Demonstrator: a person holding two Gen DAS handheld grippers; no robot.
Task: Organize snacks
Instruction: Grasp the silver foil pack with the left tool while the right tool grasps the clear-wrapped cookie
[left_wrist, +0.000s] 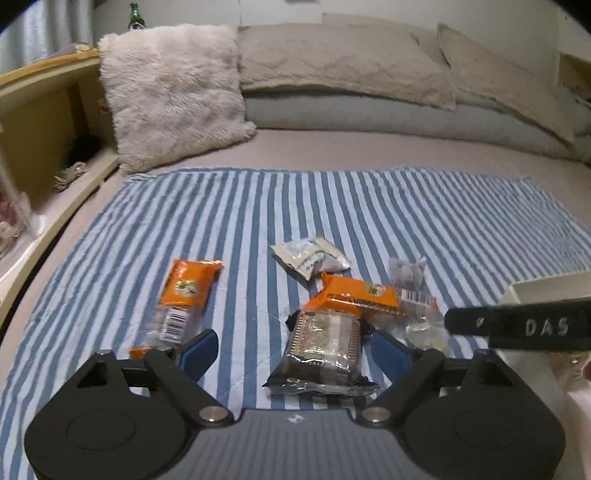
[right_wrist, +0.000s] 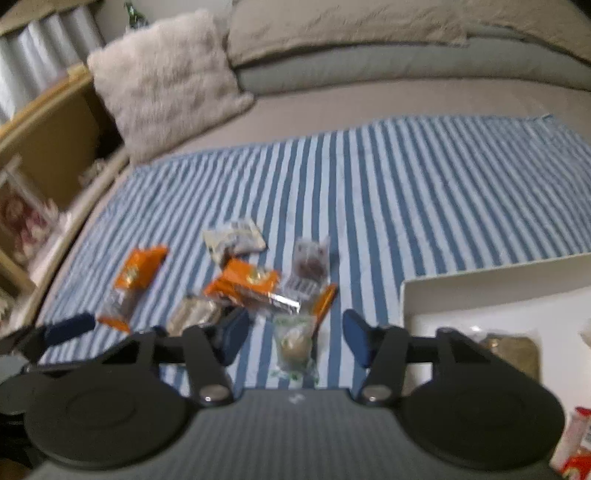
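Observation:
Several snack packets lie in a loose pile on a blue-and-white striped cloth. My left gripper is open, and a dark brown wrapped bar lies between its blue fingers without being pressed. An orange packet lies to the left, and another orange packet rests on the bar's far end. My right gripper is open around a clear packet with green print, with gaps on both sides. In the left wrist view the right gripper's black finger reaches in from the right.
A white box stands on the right with a brownish packet inside. A fluffy pillow and grey cushions line the back. A wooden shelf runs along the left, and a green bottle stands behind it.

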